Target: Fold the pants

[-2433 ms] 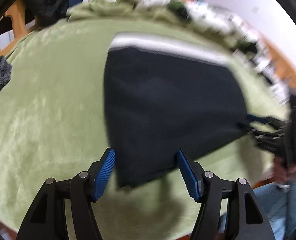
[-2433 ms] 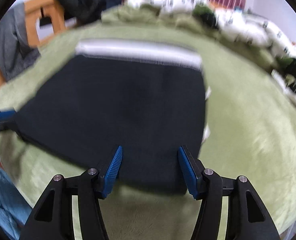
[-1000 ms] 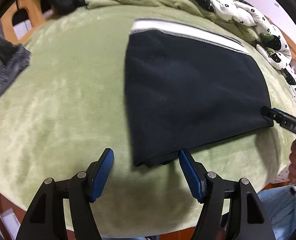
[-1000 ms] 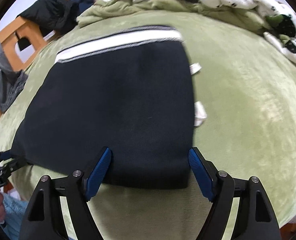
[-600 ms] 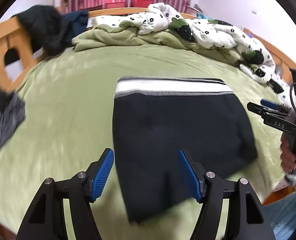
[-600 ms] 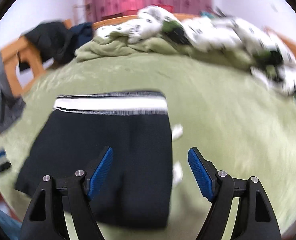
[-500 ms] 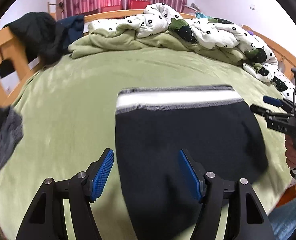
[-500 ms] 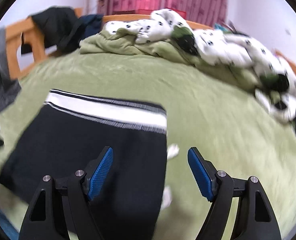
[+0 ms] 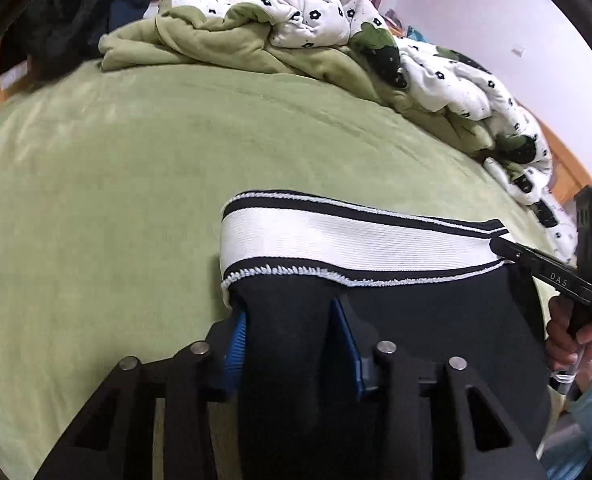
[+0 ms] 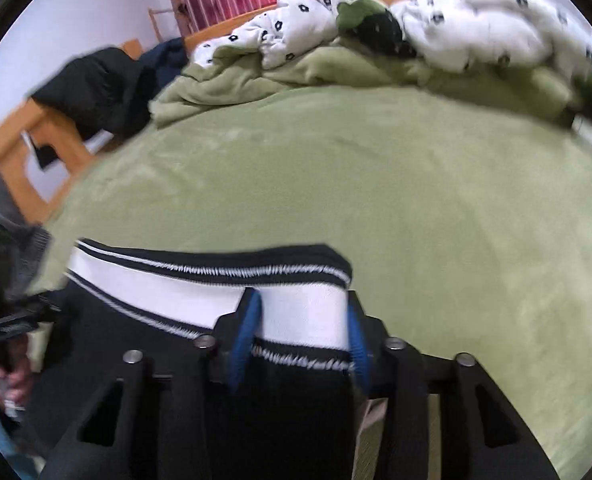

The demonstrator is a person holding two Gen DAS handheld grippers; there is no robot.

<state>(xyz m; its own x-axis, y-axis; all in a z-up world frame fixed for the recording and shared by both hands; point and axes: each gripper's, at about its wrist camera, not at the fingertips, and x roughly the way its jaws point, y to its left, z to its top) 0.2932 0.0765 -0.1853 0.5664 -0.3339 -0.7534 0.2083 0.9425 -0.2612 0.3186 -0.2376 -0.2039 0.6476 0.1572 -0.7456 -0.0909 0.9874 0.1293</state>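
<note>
A pair of black pants [image 9: 395, 340] with a broad white waistband [image 9: 347, 240] lay on a green bedspread [image 9: 116, 180], filling the lower centre and lower right of the left wrist view. The garment appeared already folded into a compact block, waistband toward the top of the frame.

The left gripper [image 9: 292, 344] sat at the bottom centre of its view, its blue-padded fingers narrowed around a ridge of black fabric just below the waistband at the left corner. In the right wrist view, the right gripper [image 10: 299, 340] sat at bottom centre, fingers likewise drawn in around the white waistband at its right end. That view was motion-blurred. In the left view, the right gripper's black body reached in from the right edge to the waistband's far end.

A rumpled white duvet [image 9: 435, 68] with black flowers lay heaped along the upper right, with dark clothing [image 10: 104, 88] draped over a wooden bed frame at the upper left of the right view.

Judged from this, the risks were these. Each gripper held only a small bunched pinch, so thick layered fabric could slide out under its own weight when lifted. If only the top layer was caught, the fold could open. Uneven pulling between the two corners could skew the edges.
</note>
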